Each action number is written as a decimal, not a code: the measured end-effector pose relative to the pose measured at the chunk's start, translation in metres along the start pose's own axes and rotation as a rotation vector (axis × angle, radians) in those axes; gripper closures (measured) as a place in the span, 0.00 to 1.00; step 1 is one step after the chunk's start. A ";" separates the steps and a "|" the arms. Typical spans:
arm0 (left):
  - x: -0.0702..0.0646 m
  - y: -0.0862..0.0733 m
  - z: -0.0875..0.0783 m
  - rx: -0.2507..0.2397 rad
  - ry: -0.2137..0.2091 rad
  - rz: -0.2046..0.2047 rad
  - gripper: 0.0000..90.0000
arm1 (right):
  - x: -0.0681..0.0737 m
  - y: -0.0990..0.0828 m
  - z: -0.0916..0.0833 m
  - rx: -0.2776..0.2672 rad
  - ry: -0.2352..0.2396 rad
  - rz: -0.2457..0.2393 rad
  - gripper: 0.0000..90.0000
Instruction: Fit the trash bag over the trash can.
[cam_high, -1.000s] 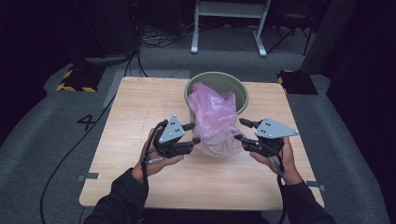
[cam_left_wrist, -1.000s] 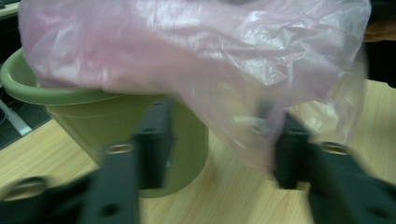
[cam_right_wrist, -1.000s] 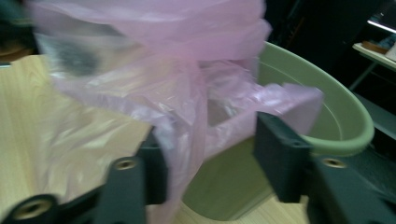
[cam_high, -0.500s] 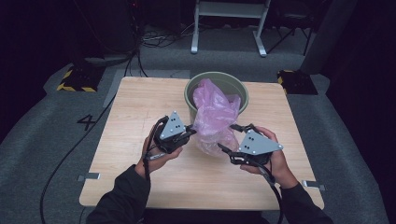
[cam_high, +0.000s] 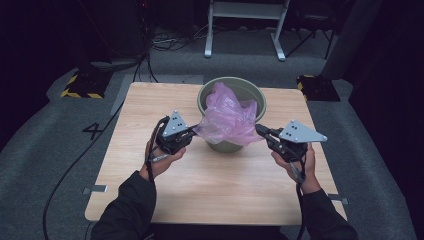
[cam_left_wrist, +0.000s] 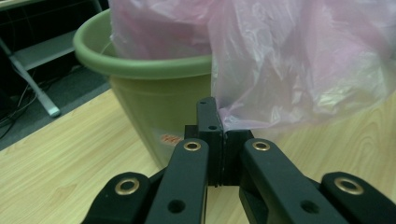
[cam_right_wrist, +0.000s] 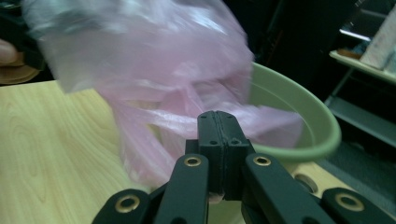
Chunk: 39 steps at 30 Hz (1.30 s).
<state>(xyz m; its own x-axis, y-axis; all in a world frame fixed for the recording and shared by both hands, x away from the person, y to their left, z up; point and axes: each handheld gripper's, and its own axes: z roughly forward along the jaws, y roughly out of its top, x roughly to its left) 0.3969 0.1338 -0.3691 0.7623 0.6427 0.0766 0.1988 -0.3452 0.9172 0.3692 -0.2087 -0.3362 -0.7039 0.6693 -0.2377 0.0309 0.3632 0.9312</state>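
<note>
Now both my hand-held grippers, left (cam_high: 192, 134) and right (cam_high: 261, 131), have just clamped onto the pink bag (cam_high: 227, 120), stretching it. Next I'd pull its mouth over the green bucket (cam_high: 207, 95) rim.

high view: above person's side, looking forward and down, far | left gripper view: close along its own jaws | right gripper view: likewise | shared: pink bag (cam_high: 228, 117) ahead, green bucket (cam_left_wrist: 140, 70) behind it
</note>
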 end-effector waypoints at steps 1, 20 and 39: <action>0.000 -0.001 0.000 -0.003 -0.009 -0.004 0.99 | -0.004 -0.003 -0.001 0.007 -0.008 0.009 1.00; -0.012 0.003 -0.006 -0.041 -0.063 0.009 0.99 | 0.040 0.004 -0.002 -0.004 0.150 -0.165 0.29; -0.023 0.005 -0.008 -0.053 -0.117 0.049 0.99 | 0.055 0.009 0.035 0.057 -0.002 -0.130 0.73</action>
<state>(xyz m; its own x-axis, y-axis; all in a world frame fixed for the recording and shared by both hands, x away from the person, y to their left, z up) 0.3755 0.1227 -0.3635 0.8376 0.5405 0.0789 0.1286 -0.3355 0.9332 0.3556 -0.1456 -0.3507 -0.7034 0.6155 -0.3556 -0.0201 0.4829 0.8755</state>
